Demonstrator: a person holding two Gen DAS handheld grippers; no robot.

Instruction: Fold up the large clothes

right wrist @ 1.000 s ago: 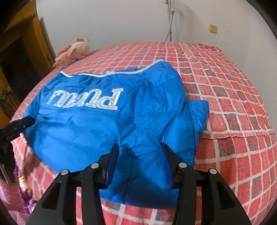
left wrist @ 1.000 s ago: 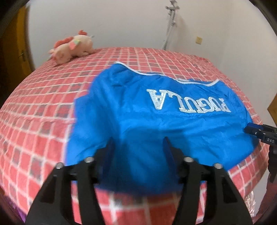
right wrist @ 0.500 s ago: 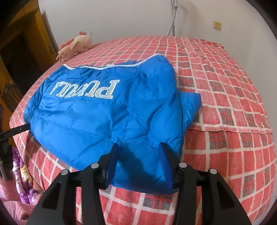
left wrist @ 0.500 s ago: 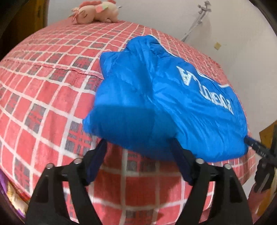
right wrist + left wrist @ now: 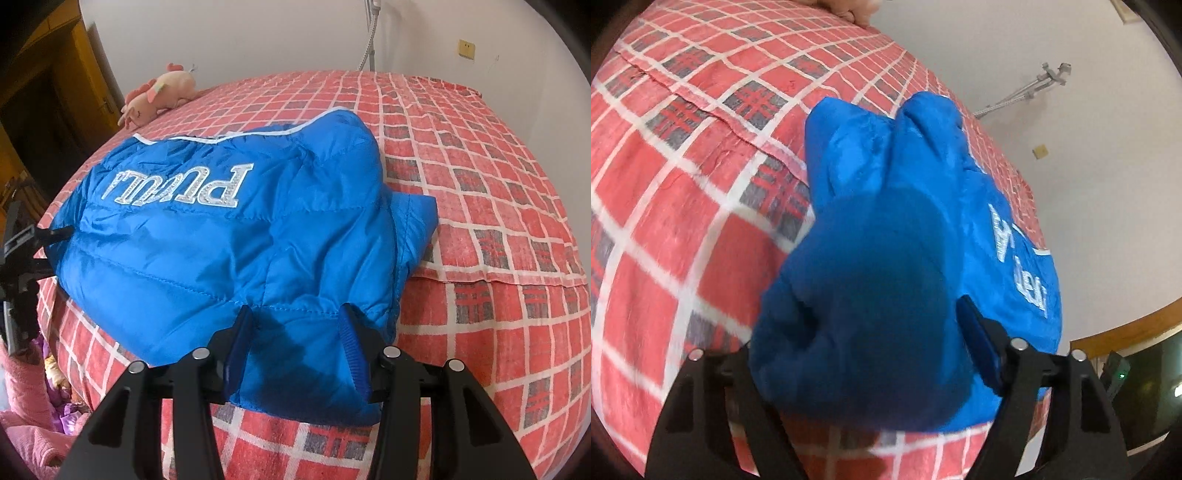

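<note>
Doorway: dark opening with a wooden frame (image 5: 92, 92) at the far left of the right wrist view, beyond the bed.
Pink cloth: heap (image 5: 26, 406) low at the left, below the bed's edge.
Left gripper: seen from the right wrist camera (image 5: 22, 251) as a black frame at the jacket's left end, fingertip touching the fabric; in its own view (image 5: 871, 350) the fingers are spread wide with a bulge of blue jacket filling the gap; whether they press on it cannot be told, as one finger is hidden by the fabric.
Plush toy: pink animal (image 5: 159, 96) lying near the far left corner of the bed, well apart from the jacket.
Jacket: blue padded garment (image 5: 229, 236) lying flat on the bed, silver lettering upside down, white piping along its far edge, a fold sticking out at the right.
Right gripper: (image 5: 295, 343) fingers spread, blue pads either side of the jacket's near hem, the fabric lying between them.
Bed: red checked cover (image 5: 498, 206), bare to the right of the jacket.
</note>
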